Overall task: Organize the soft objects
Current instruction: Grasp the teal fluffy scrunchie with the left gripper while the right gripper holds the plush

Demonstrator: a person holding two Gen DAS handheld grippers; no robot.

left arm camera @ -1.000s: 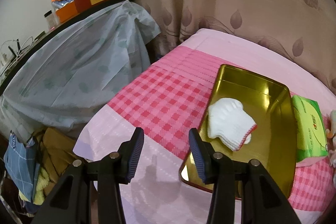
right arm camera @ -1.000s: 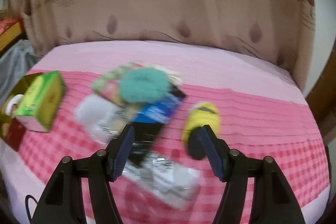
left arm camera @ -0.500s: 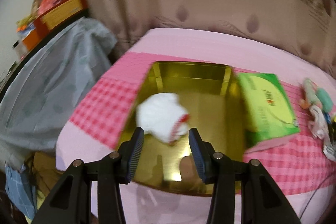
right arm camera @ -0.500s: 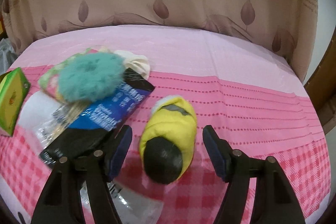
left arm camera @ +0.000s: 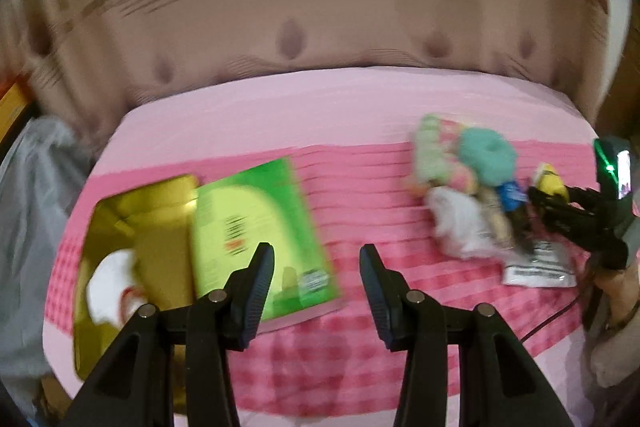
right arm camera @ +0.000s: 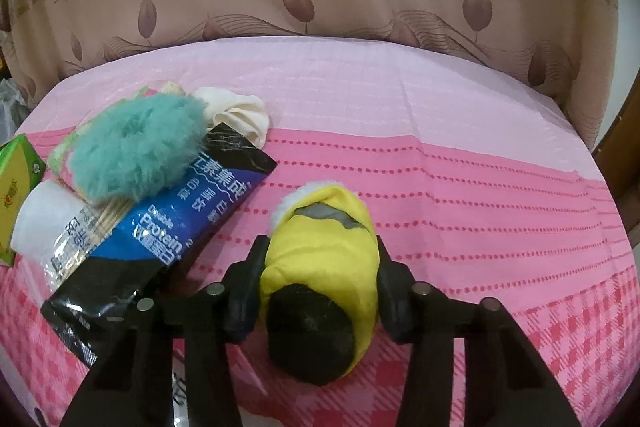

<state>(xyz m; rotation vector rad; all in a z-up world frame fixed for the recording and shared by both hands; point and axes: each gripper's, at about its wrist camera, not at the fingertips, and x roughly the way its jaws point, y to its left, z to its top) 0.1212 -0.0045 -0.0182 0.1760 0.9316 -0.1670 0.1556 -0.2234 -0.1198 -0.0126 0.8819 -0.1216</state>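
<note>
right gripper (right arm camera: pixel 320 279) is closing its jaws around the yellow plush toy (right arm camera: pixel 324 251), pads against its sides, on the pink bed (right arm camera: pixel 440 131). left gripper (left arm camera: pixel 316 287) hangs spread and empty beside the green tissue pack (left arm camera: pixel 256 227).

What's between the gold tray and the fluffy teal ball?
The green tissue pack beside the gold tray, then bare pink cloth up to the teal ball, in the left wrist view.
</note>
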